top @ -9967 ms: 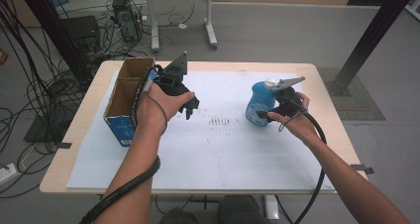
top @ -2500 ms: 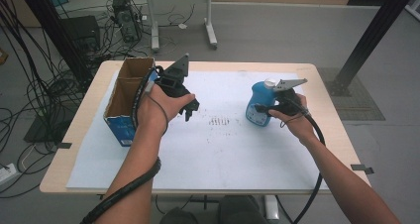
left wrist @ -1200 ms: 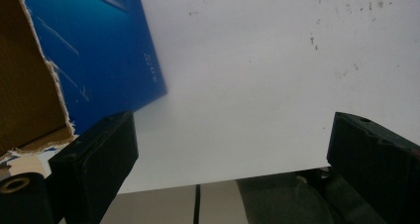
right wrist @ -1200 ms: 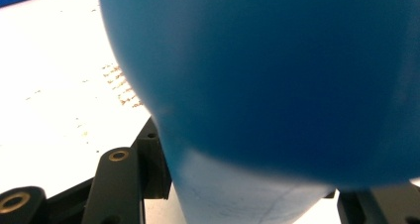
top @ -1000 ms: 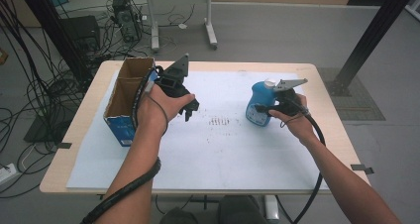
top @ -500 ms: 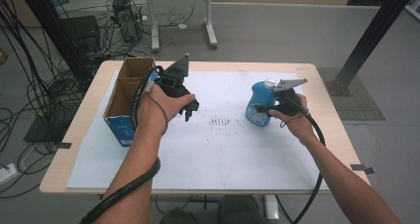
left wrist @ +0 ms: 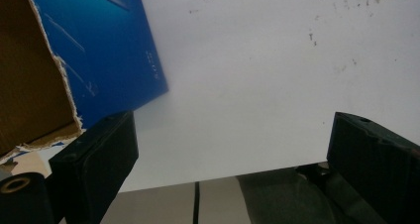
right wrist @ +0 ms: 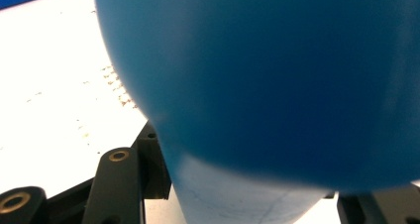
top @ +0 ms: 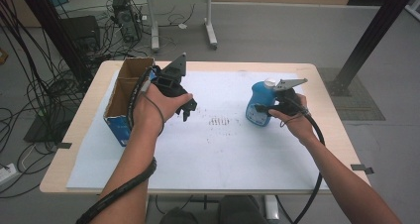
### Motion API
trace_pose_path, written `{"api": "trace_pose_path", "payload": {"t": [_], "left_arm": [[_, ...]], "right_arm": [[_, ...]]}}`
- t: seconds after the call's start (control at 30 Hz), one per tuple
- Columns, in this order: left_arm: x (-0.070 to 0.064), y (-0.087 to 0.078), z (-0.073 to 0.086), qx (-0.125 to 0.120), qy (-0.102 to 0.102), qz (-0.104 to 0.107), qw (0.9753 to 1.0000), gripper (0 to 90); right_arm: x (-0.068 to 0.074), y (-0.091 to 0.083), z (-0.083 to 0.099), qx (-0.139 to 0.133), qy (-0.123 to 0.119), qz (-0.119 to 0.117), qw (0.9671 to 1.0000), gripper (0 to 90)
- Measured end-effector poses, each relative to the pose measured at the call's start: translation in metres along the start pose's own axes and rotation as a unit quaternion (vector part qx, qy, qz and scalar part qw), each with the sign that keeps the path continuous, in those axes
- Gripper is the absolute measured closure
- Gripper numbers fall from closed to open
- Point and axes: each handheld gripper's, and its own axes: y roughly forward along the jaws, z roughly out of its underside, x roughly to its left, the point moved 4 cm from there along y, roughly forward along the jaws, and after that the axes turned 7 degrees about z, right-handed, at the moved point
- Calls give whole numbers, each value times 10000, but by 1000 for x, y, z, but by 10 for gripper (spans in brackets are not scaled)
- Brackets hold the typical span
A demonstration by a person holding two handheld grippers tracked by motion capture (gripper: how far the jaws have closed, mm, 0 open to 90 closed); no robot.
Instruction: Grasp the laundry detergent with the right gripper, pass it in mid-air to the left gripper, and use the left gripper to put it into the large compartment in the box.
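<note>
Blue bottle (top: pixel 259 106): stands upright on the white sheet, right of the middle of the high view, with a pale cap on top. It looks huge and blurry in the right gripper view (right wrist: pixel 277 85).
Right gripper (top: pixel 275 106): at the bottle's right side, its jaws sit on either side of the bottle's lower part, pinching it.
Left gripper (top: pixel 186 110): held above the sheet, left of the middle, jaws spread wide with nothing between them.
Cardboard box (top: pixel 121 99): open on top, brown inside, blue outside, in the left part of the high view, just beside the left gripper.
White sheet (top: pixel 213 149): covers most of the table, with small dark specks near the middle.
</note>
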Motion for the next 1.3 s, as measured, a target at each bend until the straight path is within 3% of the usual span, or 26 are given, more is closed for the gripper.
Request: {"api": "trace_pose_path", "payload": {"t": [0.37, 0.6, 0.63, 0.73, 1.03, 1.13, 1.3], "left_arm": [[-1, -7, 2, 15, 273, 31, 9996, 56], [2, -17, -2, 14, 569, -41, 9984, 56], [3, -20, -4, 53, 682, -48, 9976, 56], [4, -23, -6, 58, 750, -45, 9972, 56], [0, -39, -16, 152, 1253, -77, 9920, 56], [-3, -48, -19, 158, 1522, -88, 9882, 55], [-5, -54, -23, 111, 1723, -77, 9850, 57]], "right_arm": [[-1, -2, -1, 68, 132, 32, 9999, 434], [-3, -6, -5, -1, 256, 19, 9997, 435], [-3, -7, -8, 7, 269, -11, 9996, 435], [-3, -9, -14, 39, 253, -79, 9996, 435], [-5, -18, -39, 118, 231, -308, 9992, 434], [-6, -21, -47, 154, 216, -389, 9989, 434], [-6, -25, -61, 182, 141, -530, 9983, 434]]}}
